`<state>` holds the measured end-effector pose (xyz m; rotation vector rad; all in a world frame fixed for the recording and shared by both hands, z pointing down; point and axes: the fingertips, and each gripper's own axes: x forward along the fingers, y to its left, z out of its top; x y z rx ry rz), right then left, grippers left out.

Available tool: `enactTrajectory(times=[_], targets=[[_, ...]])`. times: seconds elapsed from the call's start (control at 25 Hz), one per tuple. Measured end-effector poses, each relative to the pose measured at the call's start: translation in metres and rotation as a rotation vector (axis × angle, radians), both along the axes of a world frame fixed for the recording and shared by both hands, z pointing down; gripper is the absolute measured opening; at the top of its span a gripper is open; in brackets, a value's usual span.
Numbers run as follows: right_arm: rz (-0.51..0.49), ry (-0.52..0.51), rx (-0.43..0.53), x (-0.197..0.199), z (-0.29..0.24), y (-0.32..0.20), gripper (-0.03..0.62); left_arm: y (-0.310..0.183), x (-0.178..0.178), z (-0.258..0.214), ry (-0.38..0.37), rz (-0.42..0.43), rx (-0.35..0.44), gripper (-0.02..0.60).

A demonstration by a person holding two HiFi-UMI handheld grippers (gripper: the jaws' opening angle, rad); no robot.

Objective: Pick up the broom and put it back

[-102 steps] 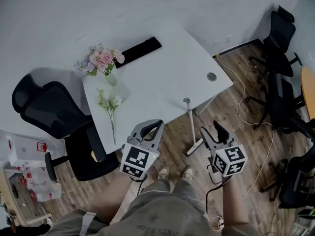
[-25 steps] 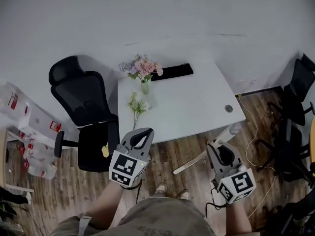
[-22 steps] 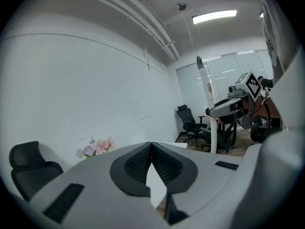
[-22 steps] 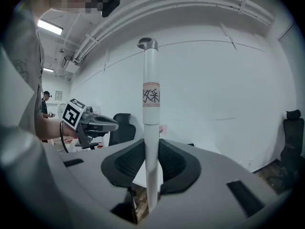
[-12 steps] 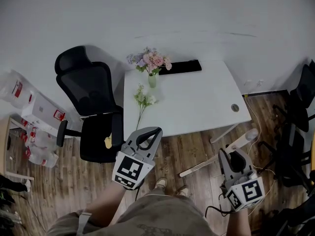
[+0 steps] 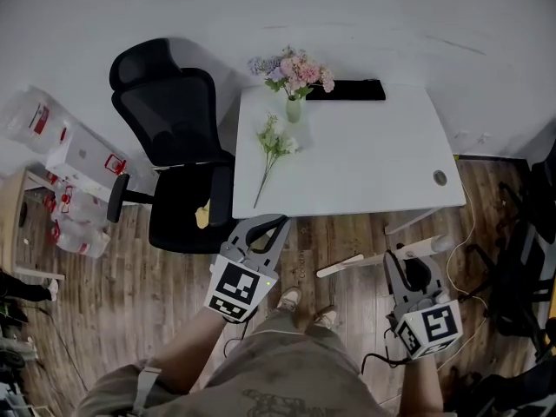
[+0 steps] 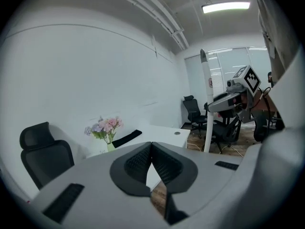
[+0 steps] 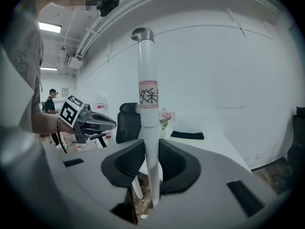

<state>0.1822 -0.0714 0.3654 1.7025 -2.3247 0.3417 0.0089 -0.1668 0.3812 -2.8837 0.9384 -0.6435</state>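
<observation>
Broom handle (image 8: pixel 148 80) upright, clamped in the right tongs (image 8: pixel 150 147), left tongs (image 7: pixel 151 146) pressed together, empty, well apart.

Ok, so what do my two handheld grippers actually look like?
The left gripper and right gripper are both light grey plastic shells with black ribbed claw pads. Each carries a white cube printed with black square markers. A thin black cable hangs from the right one.

Smooth glossy broom handle (image 8: pixel 147 128), wood-plank floor (image 6: pixel 130 320), matt table (image 6: pixel 365 172).

An office: white desk (image 6: pixel 365 168), black swivel chair (image 6: pixel 169 120), ceiling striplights (image 7: pixel 225 6).
</observation>
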Motion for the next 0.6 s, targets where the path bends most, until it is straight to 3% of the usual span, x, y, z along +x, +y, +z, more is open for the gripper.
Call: enactTrajectory(times=[0.6], targets=[[-0.091, -0.001, -0.253, -0.065, 0.168, -0.045, 0.106, -0.005, -0.066, 0.117, -0.098, -0.166, -0.204, 0.017]])
